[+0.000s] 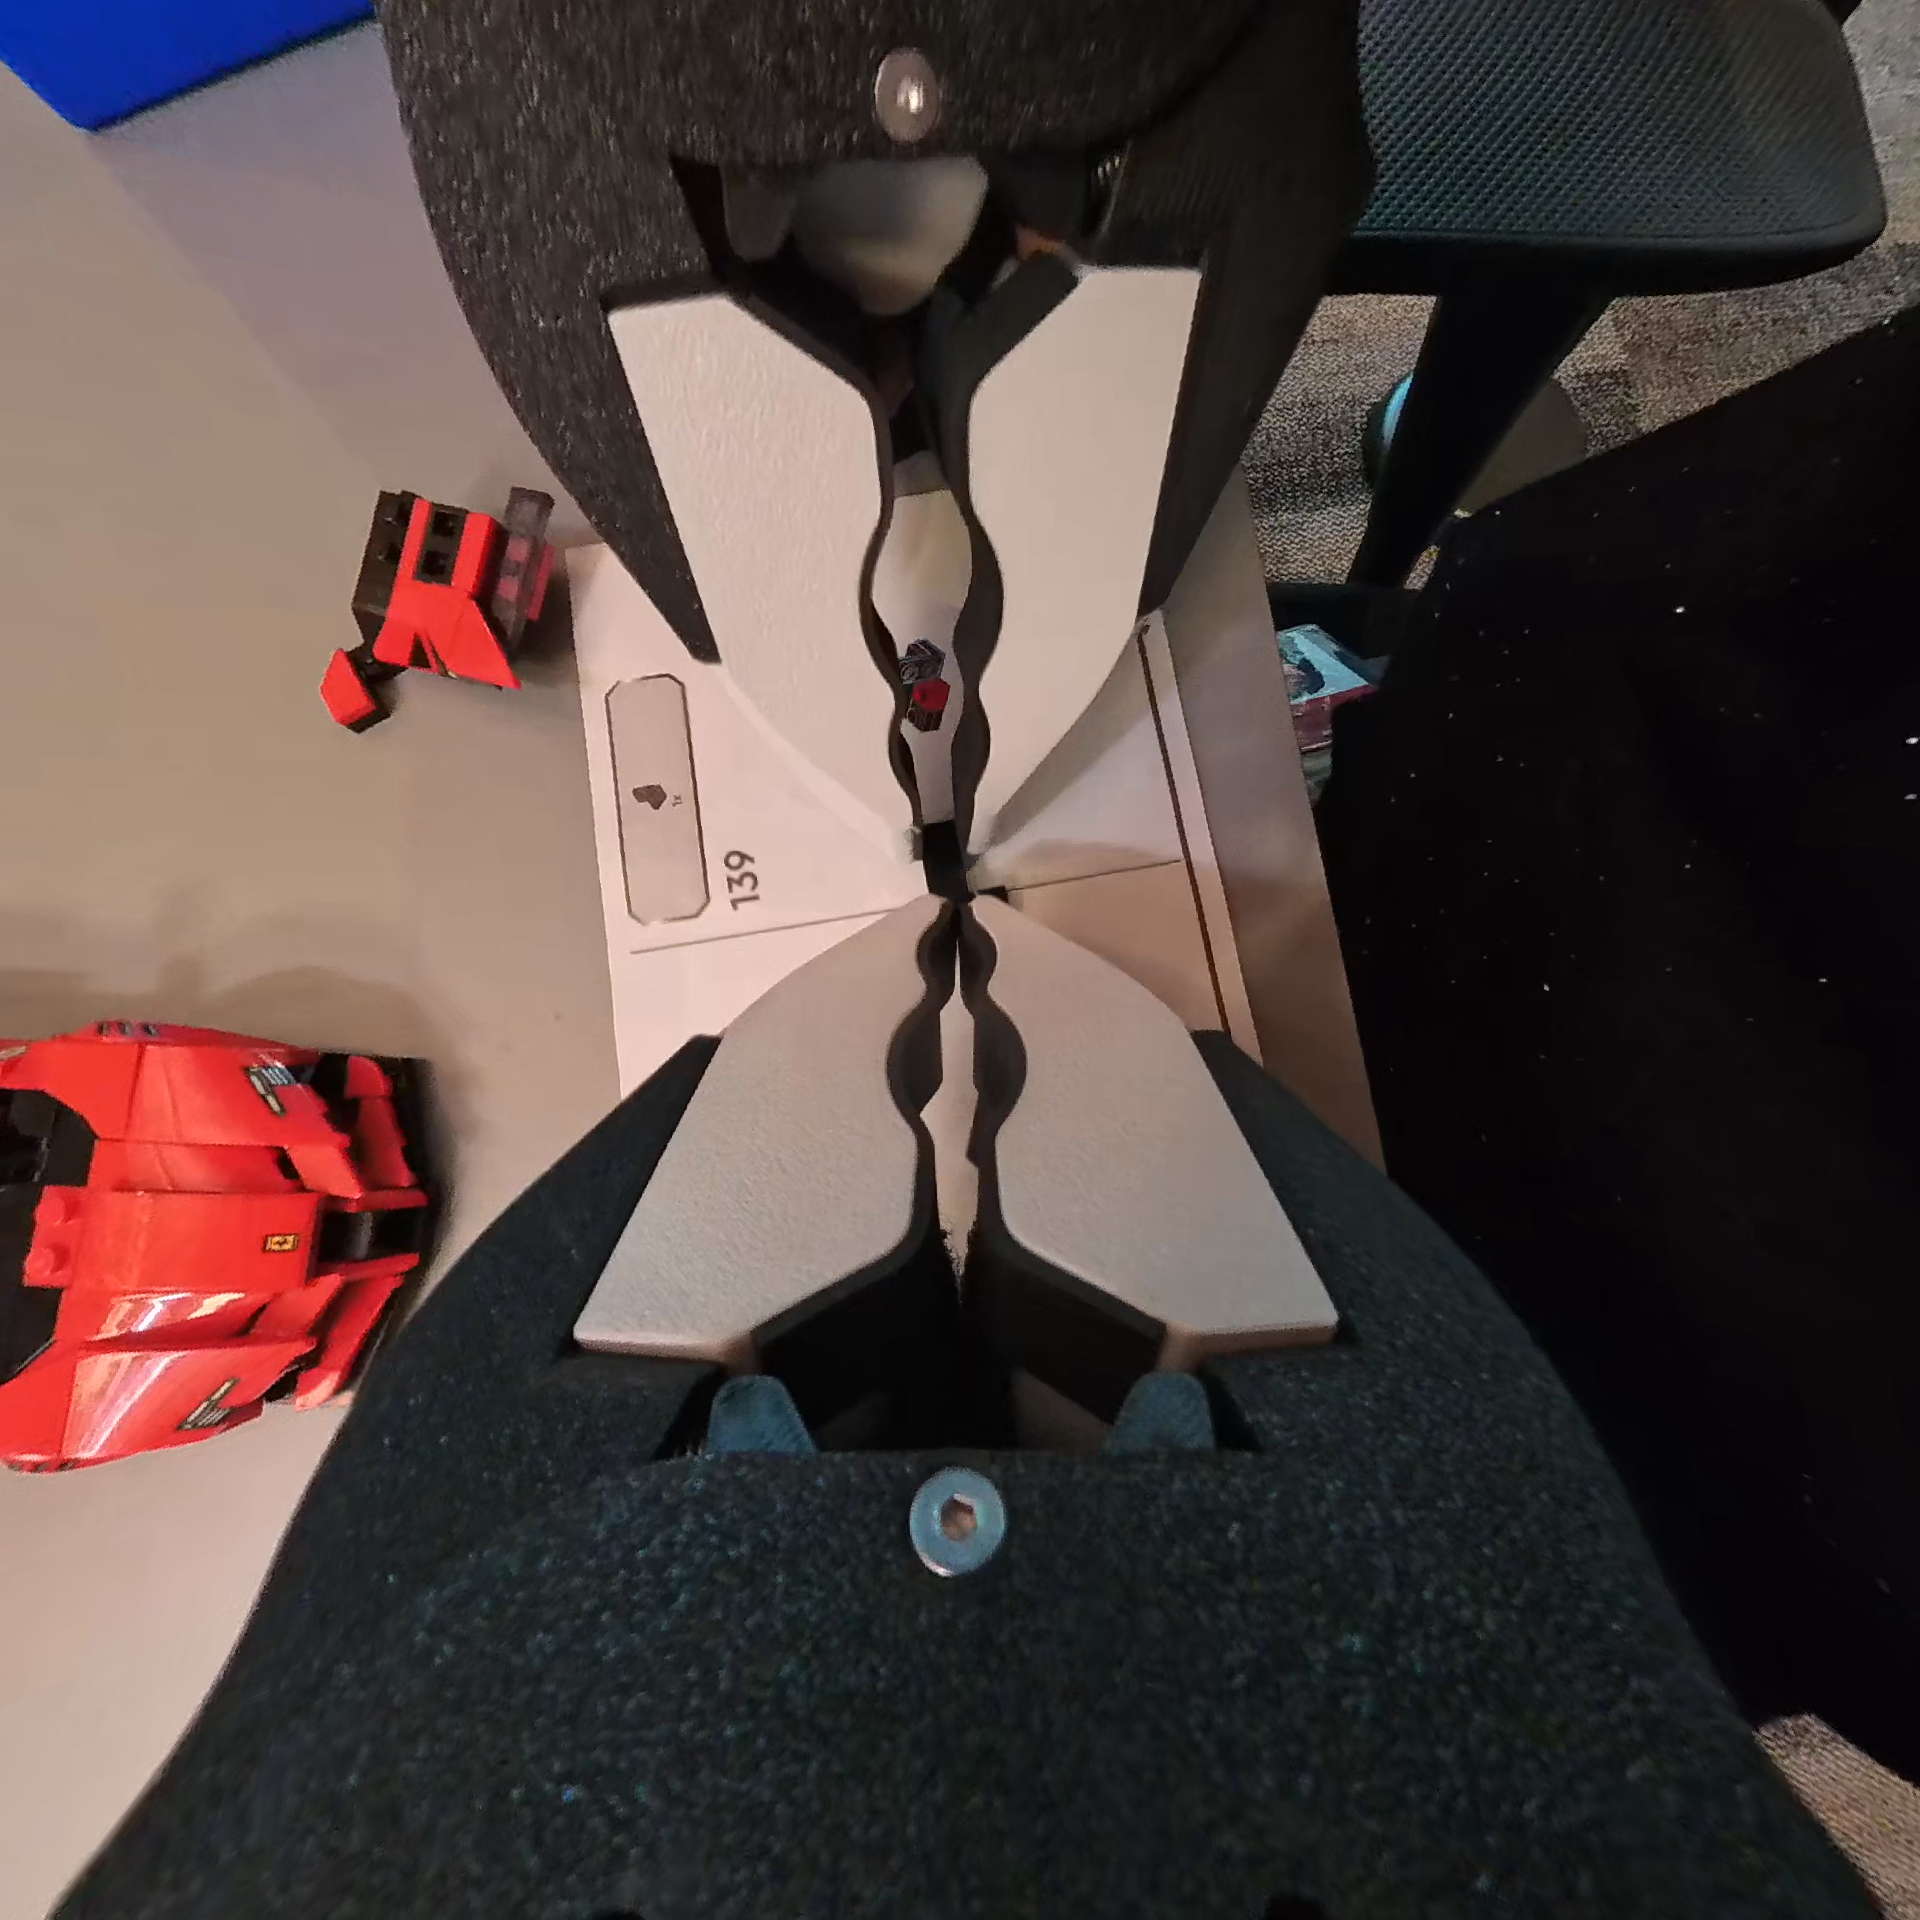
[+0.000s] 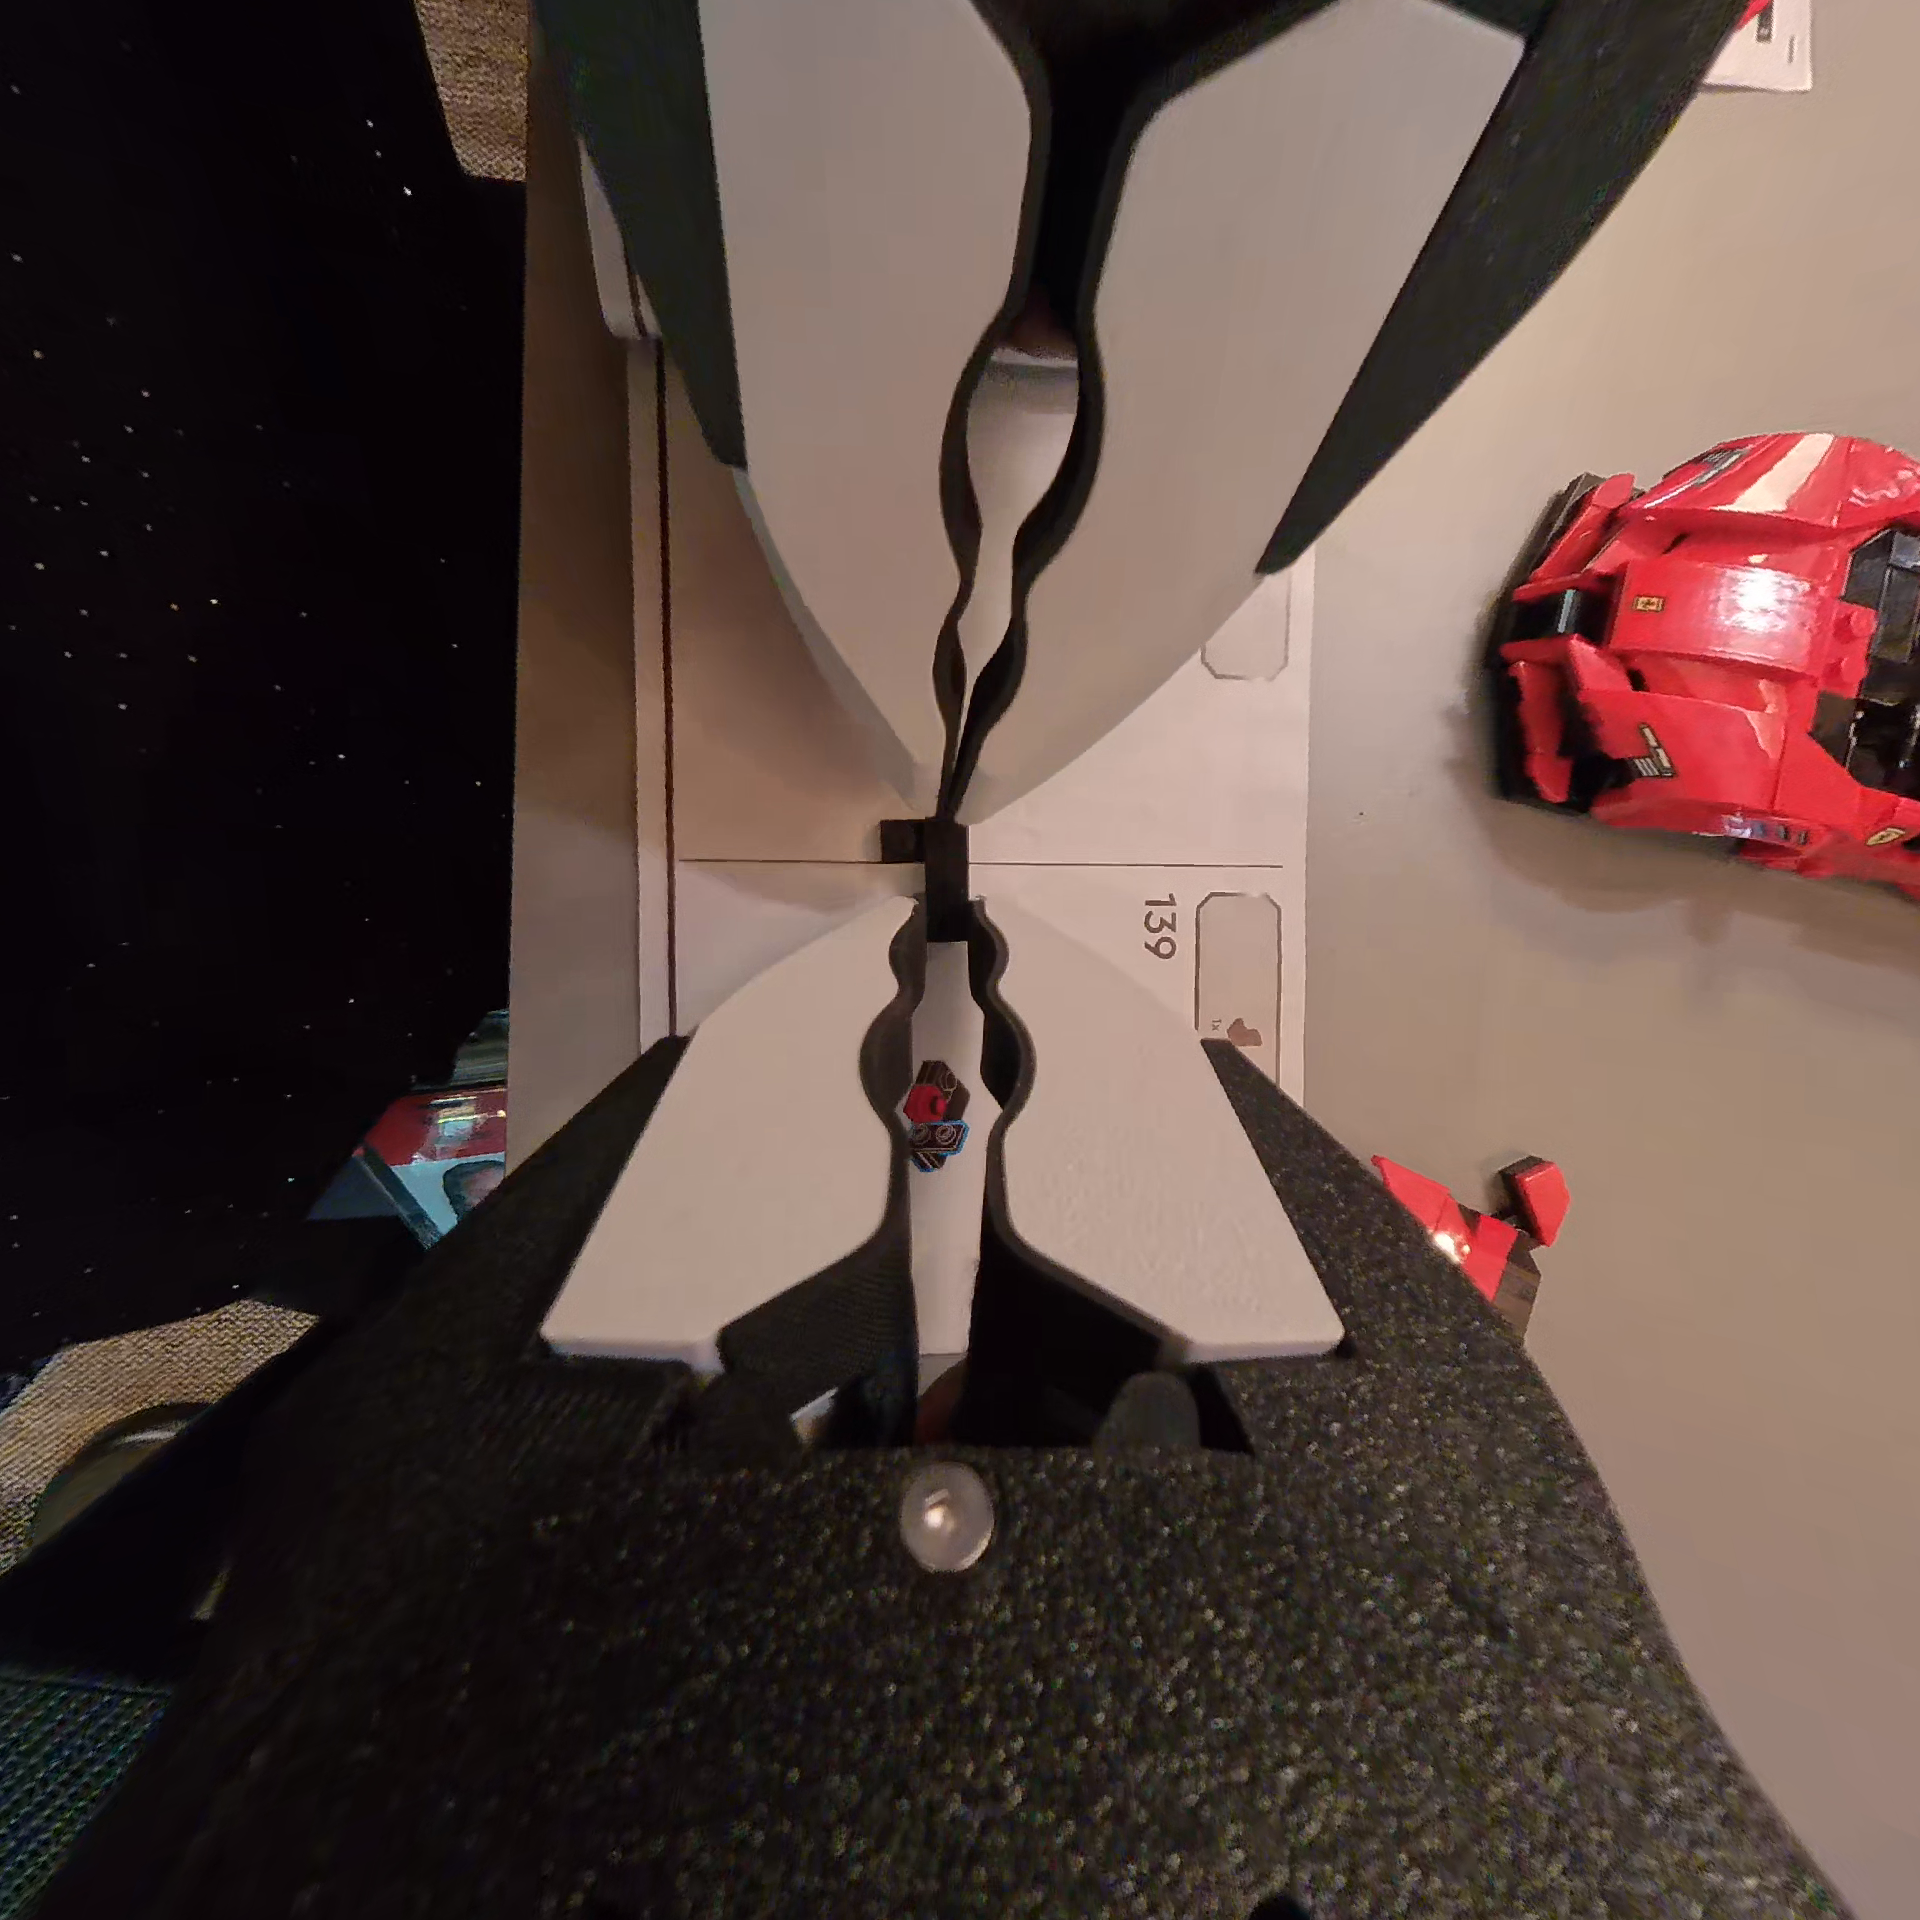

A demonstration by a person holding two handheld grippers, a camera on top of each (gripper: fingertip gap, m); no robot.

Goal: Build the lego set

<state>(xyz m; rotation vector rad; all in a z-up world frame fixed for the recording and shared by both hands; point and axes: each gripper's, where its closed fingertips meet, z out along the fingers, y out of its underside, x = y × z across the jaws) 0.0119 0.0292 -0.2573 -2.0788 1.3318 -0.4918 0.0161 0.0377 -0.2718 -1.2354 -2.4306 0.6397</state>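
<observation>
My left gripper [image 1: 954, 920] and right gripper [image 2: 948, 930] meet tip to tip above the open instruction booklet [image 1: 665, 852]. Both are shut on a small black lego piece [image 2: 943, 878] pinched between their tips; it also shows in the left wrist view [image 1: 945, 871]. The right gripper comes in from the top of the left wrist view [image 1: 940, 831], and the left gripper from the top of the right wrist view [image 2: 951, 816]. A red lego car [image 1: 187, 1247] lies on the table beside the booklet. A small red and black sub-assembly [image 1: 447, 603] lies near it.
The booklet [image 2: 1143, 790] lies at the table's edge, with dark floor beyond. A black mesh chair [image 1: 1610, 125] stands past the edge. A blue box [image 1: 156, 52] sits at a far table corner. The car [image 2: 1714, 665] and sub-assembly [image 2: 1475, 1236] lie on the grey table.
</observation>
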